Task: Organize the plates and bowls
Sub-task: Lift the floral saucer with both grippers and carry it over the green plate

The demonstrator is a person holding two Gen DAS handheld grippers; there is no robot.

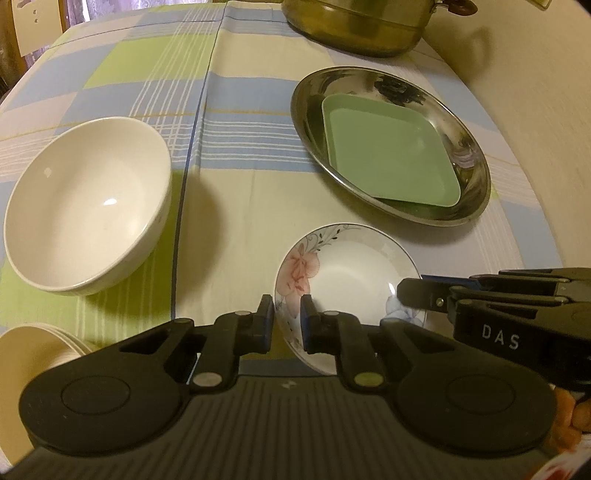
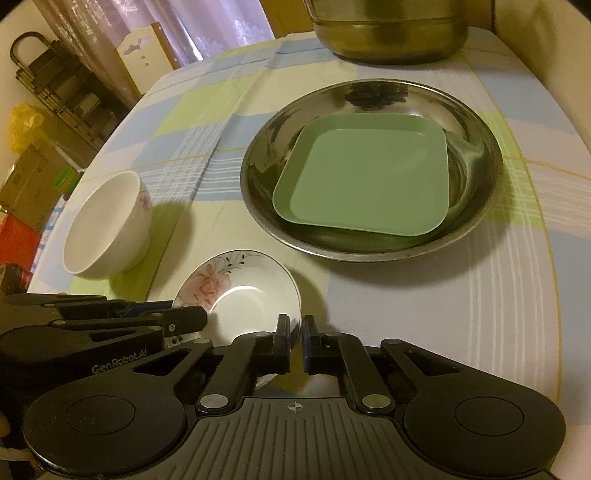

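Two tongs, 1 plate, both on it? asks the first.

Yes, says the second. The left gripper (image 1: pixel 287 321) is clenched on the floral plate (image 1: pixel 351 273) at its left rim, w/ the rim running between the pads. The right gripper (image 2: pixel 294 341) is pinched down on the opposite rim, jaws nearly together w/ only the thin edge in the gap.

Where's the plate vs. the steel dish (image 2: pixel 369 256)?

Just on the near side of the dish, close to its rim but not touching, a bit left of the dish's middle. The plate looks tipped rather than flat on the tablecloth (image 1: pixel 240 166); can't tell if its far edge rests on the cloth.

Long axis?

None, it's round. What counts is the line btw the 2 grips: it runs side to side, roughly along the dish's near rim.

So which way does it go next?

Prob. straight ahead of both grippers, up over the near rim and onto the green plate (image 2: pixel 369 177) that lies inside the dish. From the right wrist view the dish is dead ahead, so the right hand looks nearer; the left one has to reach ahead and to the right.

Other stuff?

The white bowl (image 1: pixel 88 206) sits well left of the dish, and the pot (image 1: pixel 354 29) is beyond it. Neither is in the way.
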